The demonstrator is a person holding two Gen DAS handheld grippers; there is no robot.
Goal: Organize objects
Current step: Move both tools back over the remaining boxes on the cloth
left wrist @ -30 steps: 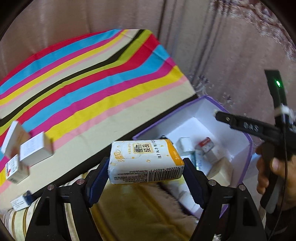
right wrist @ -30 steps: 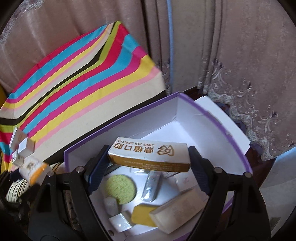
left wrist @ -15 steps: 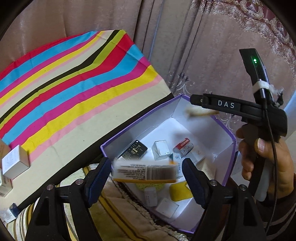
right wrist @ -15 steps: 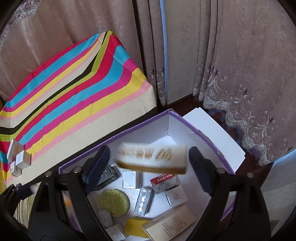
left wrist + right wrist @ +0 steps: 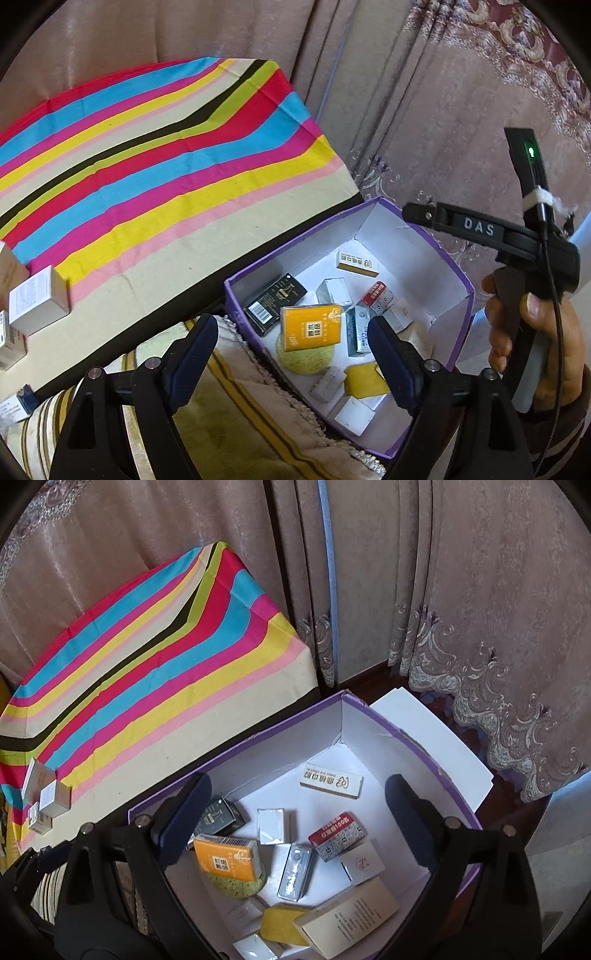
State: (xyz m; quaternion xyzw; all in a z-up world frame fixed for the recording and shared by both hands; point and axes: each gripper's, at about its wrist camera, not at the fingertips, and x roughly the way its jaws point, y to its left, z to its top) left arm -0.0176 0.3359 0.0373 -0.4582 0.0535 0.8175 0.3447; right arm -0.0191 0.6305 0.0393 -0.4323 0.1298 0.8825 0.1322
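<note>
An open purple box (image 5: pixel 458 325) (image 5: pixel 236 746) with a white inside holds several small packs. The orange tissue pack (image 5: pixel 310 326) (image 5: pixel 225 860) lies in it on a green sponge. Toward the far corner rests the white and gold dental box (image 5: pixel 356 263) (image 5: pixel 330 780). My left gripper (image 5: pixel 291 326) hovers open over the box's near left side, with nothing between its fingers. My right gripper (image 5: pixel 298 786) hangs over the middle of the box; its jaws are opening and hold nothing. A hand (image 5: pixel 535 332) holding it shows in the left wrist view.
A table under a striped cloth (image 5: pixel 147 166) (image 5: pixel 147 686) stands left of the box, with small white boxes (image 5: pixel 37 304) (image 5: pixel 48 797) at its near left edge. Curtains hang behind. A white lid (image 5: pixel 436 738) lies behind the box. A fringed rug (image 5: pixel 240 406) lies below.
Both grippers let go: the tissue pack left the left jaws and the dental box left the right jaws, and both fell into the purple box. Both pairs of jaws widened.
</note>
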